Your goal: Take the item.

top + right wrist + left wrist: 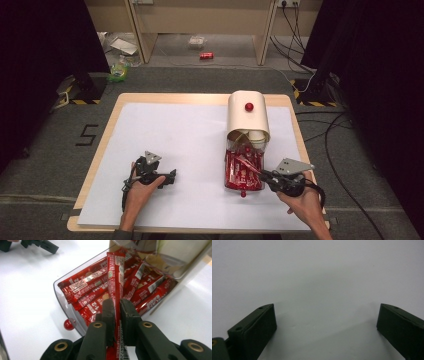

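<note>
So the job here looks like pulling red snack sticks out of that little dispenser box on the right half of the table, and it's basically just getting started.

The right gripper is clamped on one red stick packet, pads pressing both sides of it near its lower end. In the right gripper view the packet stands up out of the clear drawer, with its top end above the pile of other packets, so it reads as partly lifted but not clear of the drawer. In the high view the same right gripper sits just at the near right corner of the drawer, and the packet pokes up and to the left from it.

The drawer is pulled out toward the near side, red knob facing the person, and it looks packed. The cream lid housing stands behind it on the far side.

The left gripper rests on the white sheet at the near left, well apart from the box. Its jaws stand wide apart with nothing between them, just bare sheet.

No packets lie out on the table, so done: drawer open, one stick gripped. Left: getting it out, setting it down somewhere, and probably the rest of the pile too.
</note>
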Demonstrator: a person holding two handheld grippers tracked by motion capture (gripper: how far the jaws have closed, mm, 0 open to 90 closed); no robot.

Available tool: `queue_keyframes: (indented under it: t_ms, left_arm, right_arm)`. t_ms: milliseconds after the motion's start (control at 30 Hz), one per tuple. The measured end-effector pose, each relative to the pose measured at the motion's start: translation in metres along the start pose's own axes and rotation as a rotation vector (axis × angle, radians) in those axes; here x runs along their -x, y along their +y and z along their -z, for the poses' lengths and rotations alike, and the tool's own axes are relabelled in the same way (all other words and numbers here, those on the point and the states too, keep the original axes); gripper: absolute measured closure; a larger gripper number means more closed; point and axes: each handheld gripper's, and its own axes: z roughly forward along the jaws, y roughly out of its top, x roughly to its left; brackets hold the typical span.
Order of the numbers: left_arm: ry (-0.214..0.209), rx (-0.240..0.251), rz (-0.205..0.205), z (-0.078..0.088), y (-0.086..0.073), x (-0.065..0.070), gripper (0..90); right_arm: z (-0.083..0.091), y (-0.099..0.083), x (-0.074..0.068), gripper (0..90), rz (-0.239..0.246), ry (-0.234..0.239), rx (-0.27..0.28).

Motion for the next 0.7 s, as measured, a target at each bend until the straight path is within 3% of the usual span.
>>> queue_keyframes:
  t_ms: [367, 700]
  left_arm:
    - [0.001, -0.001, 0.0, 0.0, 0.0, 0.0, 1.8]
    - [0.001, -0.001, 0.001, 0.0, 0.0, 0.0, 1.8]
  right_arm:
    - [0.031, -0.023, 0.008, 83.1, -0.053, -0.041, 0.04]
    - [0.047, -0.037, 0.019, 83.2, -0.091, -0.089, 0.053]
